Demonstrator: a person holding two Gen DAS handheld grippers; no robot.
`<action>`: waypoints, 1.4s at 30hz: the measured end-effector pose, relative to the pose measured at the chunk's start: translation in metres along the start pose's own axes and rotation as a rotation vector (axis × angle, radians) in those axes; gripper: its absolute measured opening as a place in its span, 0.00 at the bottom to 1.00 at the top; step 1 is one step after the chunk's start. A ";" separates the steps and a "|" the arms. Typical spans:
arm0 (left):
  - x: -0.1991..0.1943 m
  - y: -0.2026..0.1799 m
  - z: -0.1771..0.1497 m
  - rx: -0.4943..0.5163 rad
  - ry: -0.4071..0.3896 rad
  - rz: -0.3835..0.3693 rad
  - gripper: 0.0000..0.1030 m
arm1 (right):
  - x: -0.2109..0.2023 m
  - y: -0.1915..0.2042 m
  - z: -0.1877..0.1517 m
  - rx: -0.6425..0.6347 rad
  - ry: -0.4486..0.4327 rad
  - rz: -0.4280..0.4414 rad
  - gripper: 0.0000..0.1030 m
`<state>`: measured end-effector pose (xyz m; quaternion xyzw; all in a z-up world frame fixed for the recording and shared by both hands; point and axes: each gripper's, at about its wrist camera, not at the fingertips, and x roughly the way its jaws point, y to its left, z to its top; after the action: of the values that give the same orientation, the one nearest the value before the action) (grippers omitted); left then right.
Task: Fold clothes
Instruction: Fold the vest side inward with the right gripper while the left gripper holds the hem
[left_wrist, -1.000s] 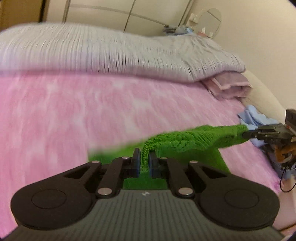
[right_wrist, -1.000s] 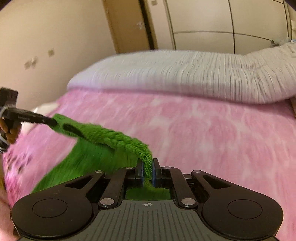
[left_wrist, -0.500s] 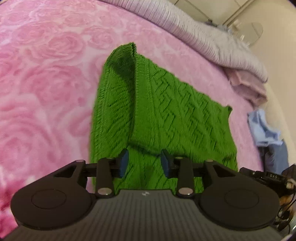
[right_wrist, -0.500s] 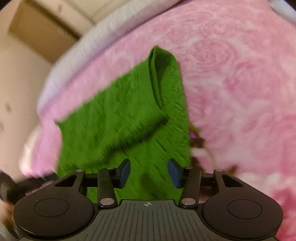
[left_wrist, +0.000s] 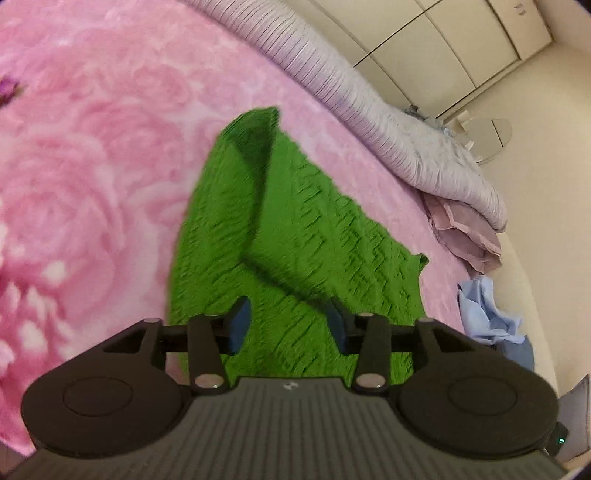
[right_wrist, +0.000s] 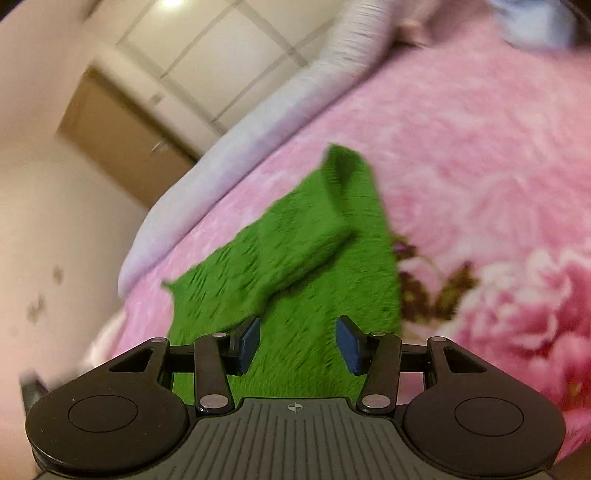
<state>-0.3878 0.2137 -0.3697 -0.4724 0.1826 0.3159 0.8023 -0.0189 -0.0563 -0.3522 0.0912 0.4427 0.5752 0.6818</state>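
Green knit garment (left_wrist: 295, 236) lies spread on the pink rose-print blanket (left_wrist: 92, 177), one side folded over itself so a raised fold edge runs across its middle. Both views are motion-blurred.

Left gripper (left_wrist: 288, 326) angles down over the near edge of the garment, jaws opening, blue pads (left_wrist: 240, 321) apart, nothing pinched; green knit shows through the gap but lies below, not gripped.

Right gripper (right_wrist: 297, 345) also tilts down over the near end of the garment (right_wrist: 295, 266), view rolled so the room leans. Its jaws stand roughly half apart, blue pads (right_wrist: 349, 345) clear of the cloth, holding nothing.

Beyond the garment's far side, a grey ribbed duvet (left_wrist: 388, 122) is bunched along the blanket's edge. Past the garment's right corner sit a mauve folded cloth (left_wrist: 465, 232) and a light blue cloth (left_wrist: 487, 310). Cream wardrobe doors (left_wrist: 443, 44) stand behind the duvet.

No readable writing; only a small pale mark on each gripper body, too small to read.
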 end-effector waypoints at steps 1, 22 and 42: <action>0.004 -0.004 0.000 0.001 -0.007 0.030 0.41 | 0.006 0.006 -0.002 -0.041 -0.008 -0.030 0.48; 0.073 -0.002 0.025 -0.059 -0.035 0.077 0.14 | 0.105 -0.059 0.051 0.513 -0.049 0.029 0.14; -0.020 0.010 -0.023 0.096 -0.082 0.031 0.07 | 0.008 -0.015 -0.015 0.226 -0.061 0.020 0.08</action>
<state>-0.4091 0.1905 -0.3751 -0.4169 0.1718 0.3385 0.8259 -0.0193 -0.0600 -0.3741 0.1893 0.4828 0.5256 0.6745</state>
